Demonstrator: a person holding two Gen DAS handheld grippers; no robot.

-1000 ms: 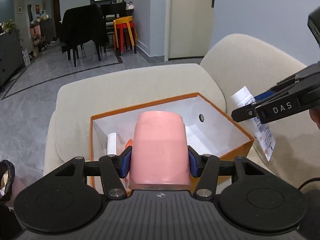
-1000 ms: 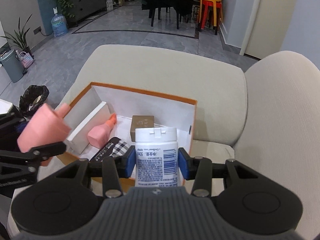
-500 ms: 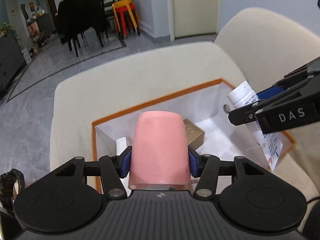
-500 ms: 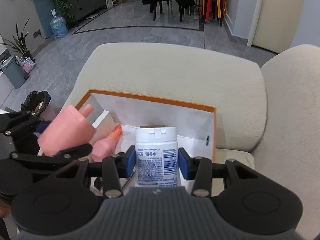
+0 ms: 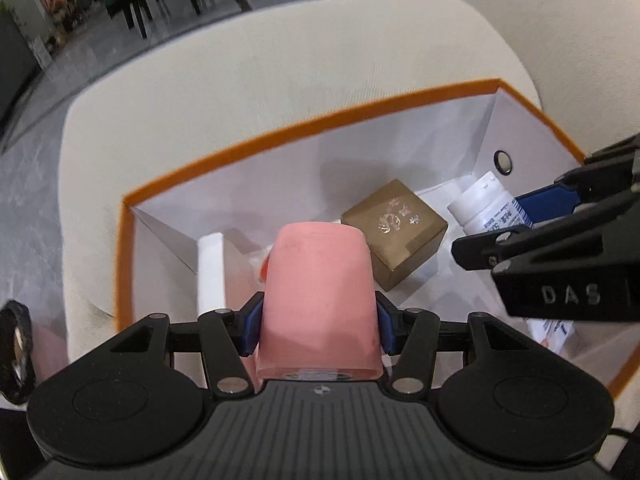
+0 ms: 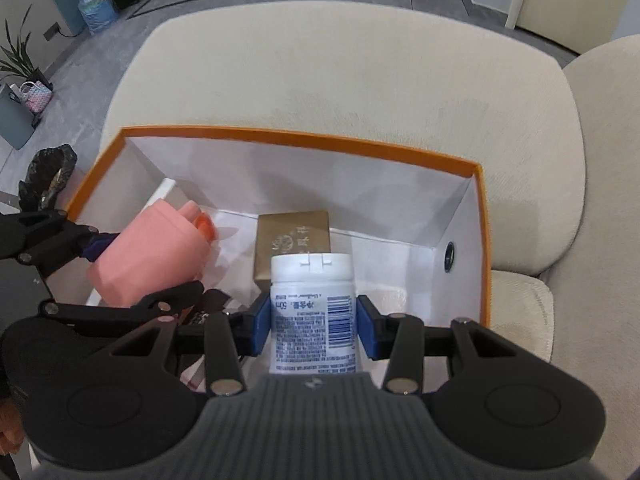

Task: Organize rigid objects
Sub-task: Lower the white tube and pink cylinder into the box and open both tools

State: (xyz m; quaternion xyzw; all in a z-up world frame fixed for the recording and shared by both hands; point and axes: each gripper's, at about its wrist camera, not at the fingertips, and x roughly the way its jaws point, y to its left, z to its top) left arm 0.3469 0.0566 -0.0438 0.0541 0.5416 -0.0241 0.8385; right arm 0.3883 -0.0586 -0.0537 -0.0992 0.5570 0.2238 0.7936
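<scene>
My left gripper [image 5: 318, 330] is shut on a pink cup [image 5: 318, 296] and holds it inside the open orange-rimmed white box [image 5: 304, 128]. My right gripper [image 6: 313, 330] is shut on a white bottle [image 6: 312, 300] with a printed label, held over the box's right half. In the right wrist view the pink cup [image 6: 148, 256] and left gripper [image 6: 120, 272] sit at the left; in the left wrist view the white bottle [image 5: 486, 206] and right gripper [image 5: 532, 226] sit at the right. A gold cube box [image 5: 394, 232] lies on the box floor between them.
The orange-rimmed box [image 6: 304, 138] rests on a beige sofa [image 6: 340, 72]. A white divider [image 5: 210, 268] stands along the box's left side, with an orange-capped pink bottle [image 6: 204, 226] and a dark packet [image 6: 210, 304] partly hidden beneath. A black trash bag [image 6: 44, 176] is on the floor left.
Both grippers have moved forward and down into the box, carrying the pink cup and the white bottle. The views now look steeply down at the box floor.
</scene>
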